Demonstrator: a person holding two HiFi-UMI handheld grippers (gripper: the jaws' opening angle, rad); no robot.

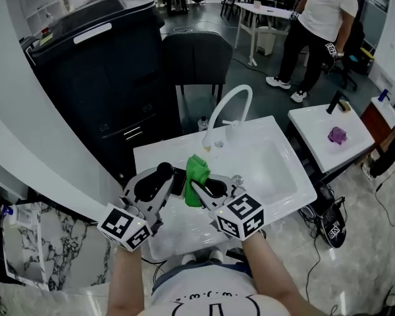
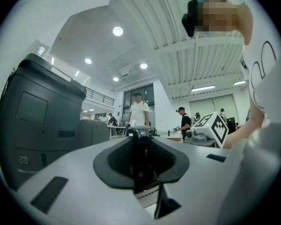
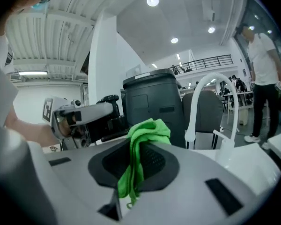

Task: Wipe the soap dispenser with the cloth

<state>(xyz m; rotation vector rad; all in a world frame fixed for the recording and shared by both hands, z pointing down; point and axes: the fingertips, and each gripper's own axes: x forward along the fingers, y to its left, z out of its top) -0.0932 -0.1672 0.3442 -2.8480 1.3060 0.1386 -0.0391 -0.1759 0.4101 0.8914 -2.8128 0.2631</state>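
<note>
Over the white sink [image 1: 276, 176] I hold both grippers side by side. My left gripper [image 1: 166, 178] is shut on a black soap dispenser [image 1: 163, 172]; in the left gripper view the dispenser [image 2: 140, 158] fills the gap between the jaws, its pump top pointing away. My right gripper [image 1: 203, 184] is shut on a bright green cloth [image 1: 197, 170], which bunches above the jaws and hangs down between them [image 3: 141, 139]. The cloth lies right next to the dispenser; whether they touch I cannot tell. In the right gripper view, the left gripper's body [image 3: 82, 118] and the dispenser [image 3: 107, 107] show at the left.
A white arched faucet [image 1: 227, 110] rises at the sink's far rim. Behind stand a large dark cabinet [image 1: 99, 78] and a dark chair [image 1: 197, 54]. A second sink [image 1: 316, 120] with a purple cloth [image 1: 337, 135] is at the right, a person [image 1: 319, 18] beyond it.
</note>
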